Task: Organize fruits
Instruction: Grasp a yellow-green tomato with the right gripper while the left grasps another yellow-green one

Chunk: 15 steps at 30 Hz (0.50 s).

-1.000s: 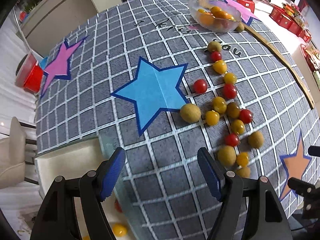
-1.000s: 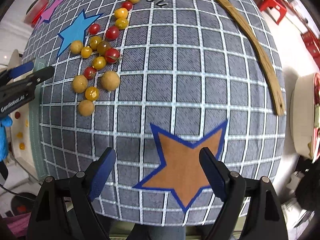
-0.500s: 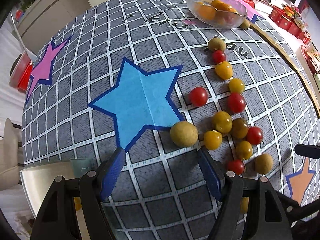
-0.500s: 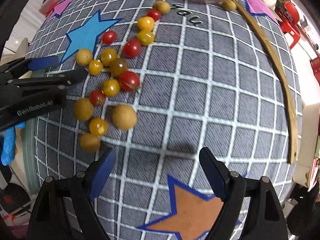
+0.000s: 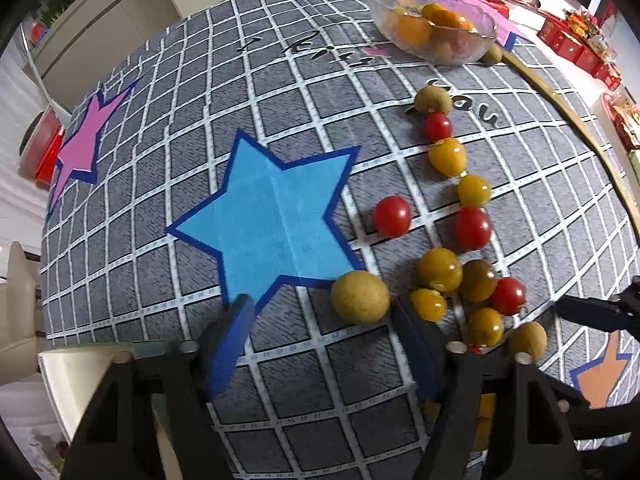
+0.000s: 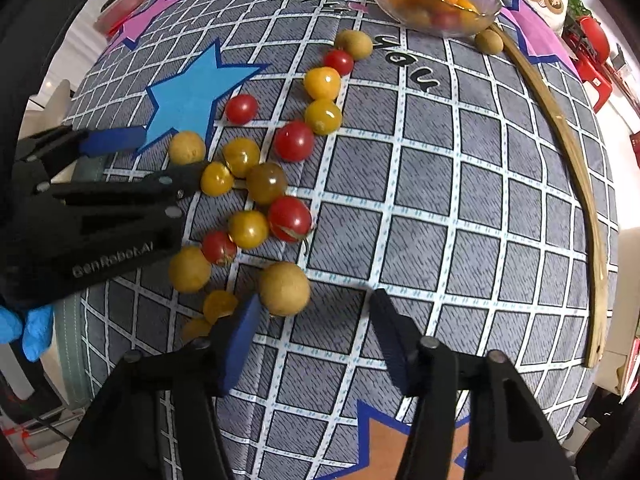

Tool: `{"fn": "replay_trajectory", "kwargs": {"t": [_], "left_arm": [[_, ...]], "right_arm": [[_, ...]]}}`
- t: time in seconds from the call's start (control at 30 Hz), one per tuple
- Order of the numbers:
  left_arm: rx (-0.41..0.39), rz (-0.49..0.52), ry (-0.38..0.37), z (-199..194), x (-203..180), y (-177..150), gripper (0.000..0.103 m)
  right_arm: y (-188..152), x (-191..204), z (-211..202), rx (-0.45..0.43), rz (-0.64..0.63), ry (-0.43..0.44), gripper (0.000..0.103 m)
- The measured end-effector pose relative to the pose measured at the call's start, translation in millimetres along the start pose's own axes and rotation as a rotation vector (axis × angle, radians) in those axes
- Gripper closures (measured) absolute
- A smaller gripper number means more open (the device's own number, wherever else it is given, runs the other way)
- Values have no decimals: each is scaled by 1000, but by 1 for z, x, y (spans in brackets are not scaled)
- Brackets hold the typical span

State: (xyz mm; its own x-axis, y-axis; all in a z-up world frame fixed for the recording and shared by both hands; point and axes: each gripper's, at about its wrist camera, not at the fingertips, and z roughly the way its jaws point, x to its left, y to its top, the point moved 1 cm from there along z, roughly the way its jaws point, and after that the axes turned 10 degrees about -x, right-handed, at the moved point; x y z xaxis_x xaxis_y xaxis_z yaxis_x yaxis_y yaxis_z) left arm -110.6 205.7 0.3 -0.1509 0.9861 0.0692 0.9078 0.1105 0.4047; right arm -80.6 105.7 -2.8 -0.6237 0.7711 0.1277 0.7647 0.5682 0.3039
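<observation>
Nearest, we list the left gripper (image 5: 324, 344) and right gripper (image 6: 312, 332), jaws just narrowing yet released, nothing pinched. A tan longan (image 5: 360, 297) sits just ahead of the left, another longan (image 6: 284, 288) beside the right. Beyond: scattered cherry tomatoes (image 6: 294, 141) on the checked tabletop (image 6: 460, 200). Farthest: a glass bowl (image 5: 434, 20) of fruit.

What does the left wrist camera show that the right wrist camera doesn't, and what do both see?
Only the left wrist view shows the left gripper head-on, jaws open around bare cloth just short of a tan round fruit. Only the right wrist view shows a blue-gloved hand and the right gripper, open beside another tan fruit. Both show the blue star, the scattered tomatoes and the glass bowl.
</observation>
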Motion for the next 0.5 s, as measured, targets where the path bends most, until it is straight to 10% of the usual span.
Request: {"fn": "replay_trajectory", "kwargs": {"t": [0.1,0.23,0.5], "left_arm": [[-1,15,5,-2,-6,0,41],[5,-1,-58,-2,-9,4,74],[-7,-13,-86,-23,-14,-5,74]], "right_arm": [[3,0,2,-1,7,6,56],[2,0,3,7,28,26,76],[-8,-20,-4,5,121,86,76]]}}
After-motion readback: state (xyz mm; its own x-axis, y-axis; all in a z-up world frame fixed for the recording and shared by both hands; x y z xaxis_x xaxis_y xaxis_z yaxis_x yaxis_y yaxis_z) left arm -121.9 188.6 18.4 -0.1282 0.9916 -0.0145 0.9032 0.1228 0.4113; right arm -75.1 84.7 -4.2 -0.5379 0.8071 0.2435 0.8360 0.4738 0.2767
